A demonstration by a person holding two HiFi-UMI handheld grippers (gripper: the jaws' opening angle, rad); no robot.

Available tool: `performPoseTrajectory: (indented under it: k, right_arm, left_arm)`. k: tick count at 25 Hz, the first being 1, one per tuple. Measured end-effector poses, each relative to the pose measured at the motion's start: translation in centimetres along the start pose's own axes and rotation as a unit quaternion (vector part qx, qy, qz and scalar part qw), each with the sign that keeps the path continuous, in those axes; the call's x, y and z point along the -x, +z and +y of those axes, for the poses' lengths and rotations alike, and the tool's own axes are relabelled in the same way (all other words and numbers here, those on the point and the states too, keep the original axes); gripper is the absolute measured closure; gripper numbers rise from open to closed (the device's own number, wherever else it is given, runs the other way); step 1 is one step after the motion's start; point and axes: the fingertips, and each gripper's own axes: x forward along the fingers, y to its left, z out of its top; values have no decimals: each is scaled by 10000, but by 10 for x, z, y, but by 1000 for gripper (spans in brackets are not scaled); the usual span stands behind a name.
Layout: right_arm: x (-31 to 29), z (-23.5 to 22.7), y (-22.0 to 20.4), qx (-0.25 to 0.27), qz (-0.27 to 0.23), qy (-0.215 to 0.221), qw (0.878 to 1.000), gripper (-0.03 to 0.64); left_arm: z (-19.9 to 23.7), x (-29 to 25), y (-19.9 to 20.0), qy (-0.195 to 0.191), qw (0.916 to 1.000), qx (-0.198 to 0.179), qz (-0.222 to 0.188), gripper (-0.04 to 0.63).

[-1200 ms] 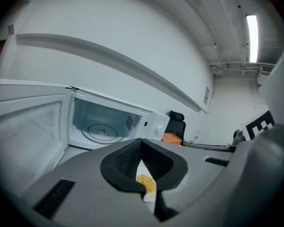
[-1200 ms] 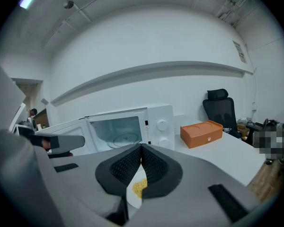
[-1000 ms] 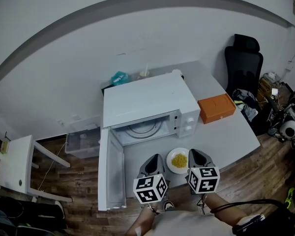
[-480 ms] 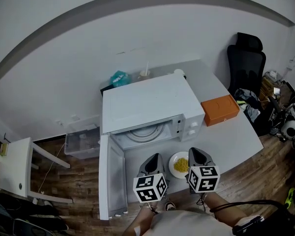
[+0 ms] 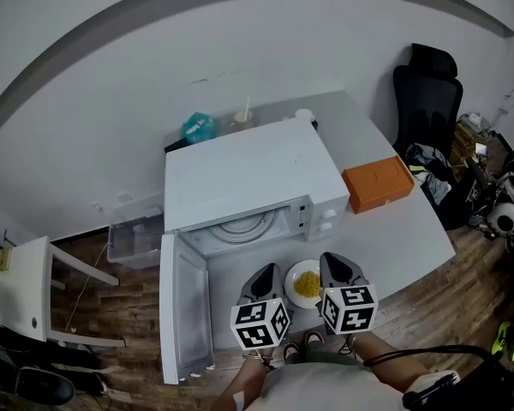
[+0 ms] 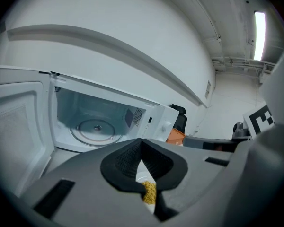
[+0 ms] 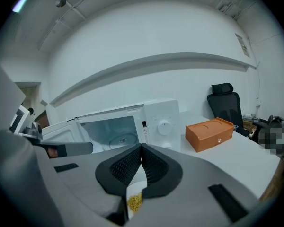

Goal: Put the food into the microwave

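The plate of food point(image 5: 307, 283) lies on the desk point(image 5: 403, 238) between the left claw point(image 5: 268, 271) and the right claw point(image 5: 332, 260), both clenched tip to tip on nothing, with the open microwave point(image 5: 248, 178) just ahead, slightly leftward.

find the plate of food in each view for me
Head view: plate low centre, before the open microwave.
Left gripper view: plate bottom centre, clamped by the left tool.
Right gripper view: plate bottom centre, clamped by the right tool.
Shared landmark: the microwave's glass turntable.
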Motion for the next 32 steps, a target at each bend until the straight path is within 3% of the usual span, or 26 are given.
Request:
performPoseTrajectory:
  k: [7,16,18,32]
  right_arm:
    - [-6,-6,0,45,6,49,10000,600]
    - [-7,-14,-29,-92,311,173,9993,595]
    - [-8,-18,-38,-142,402,172,9989,586]
    - [-24,-67,-124,-396,1199,-85,9920,577]
  left_arm:
    - [-2,-9,-4,207,9997,-56,79,594]
    - [-9,-15,-35,134,9988,142,449,569]
    - [-11,-17,-45,111,9982,191,565,534]
    - [23,-35,-127,537,9892,387,1305,531]
